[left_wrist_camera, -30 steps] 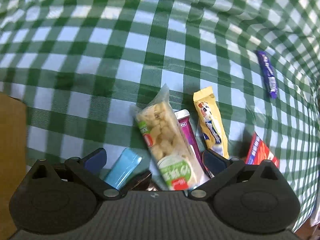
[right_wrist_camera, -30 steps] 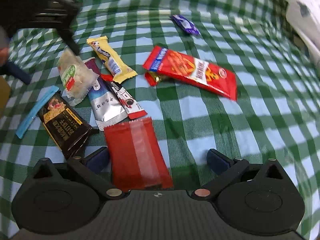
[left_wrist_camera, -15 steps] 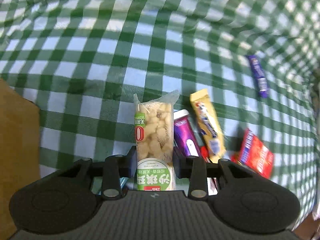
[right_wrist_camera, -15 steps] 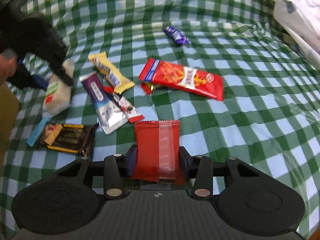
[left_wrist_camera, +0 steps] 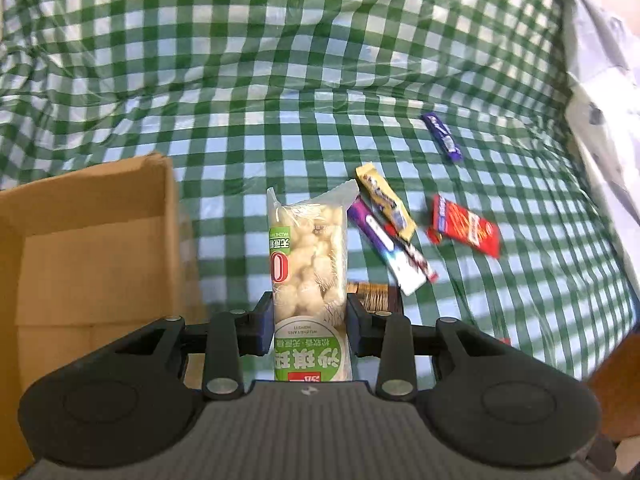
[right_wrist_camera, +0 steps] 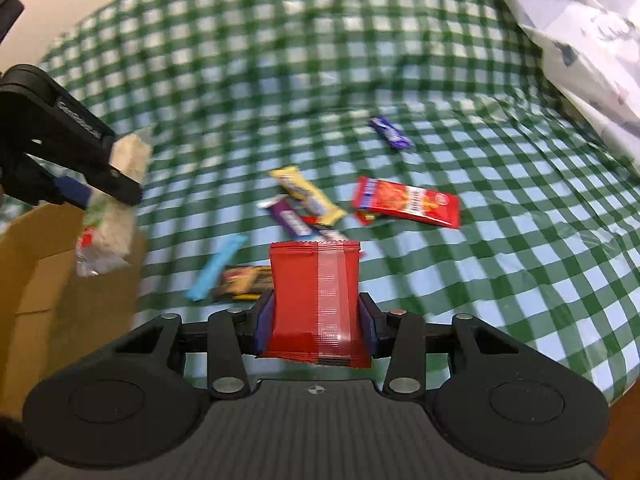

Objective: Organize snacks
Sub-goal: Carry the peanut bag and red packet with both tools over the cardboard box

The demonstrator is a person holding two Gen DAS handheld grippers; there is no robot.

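My left gripper is shut on a clear bag of pale puffed snacks with a green label, held up off the cloth beside an open cardboard box. In the right wrist view that same bag hangs by the box under the left gripper's black arm. My right gripper is shut on a plain red packet, lifted above the cloth. Loose snacks lie on the checked cloth: a yellow bar, a purple pack, a red printed pack, a blue stick, a dark brown pack.
A small purple bar lies apart, farther back on the green-and-white checked cloth. White patterned bedding rises at the right. A brown wooden edge shows at the lower right.
Both grippers closed on their packs, the left on the puffed-snack bag and the right on the red packet, then lifted them off the cloth. The cardboard box has come into view at the left.
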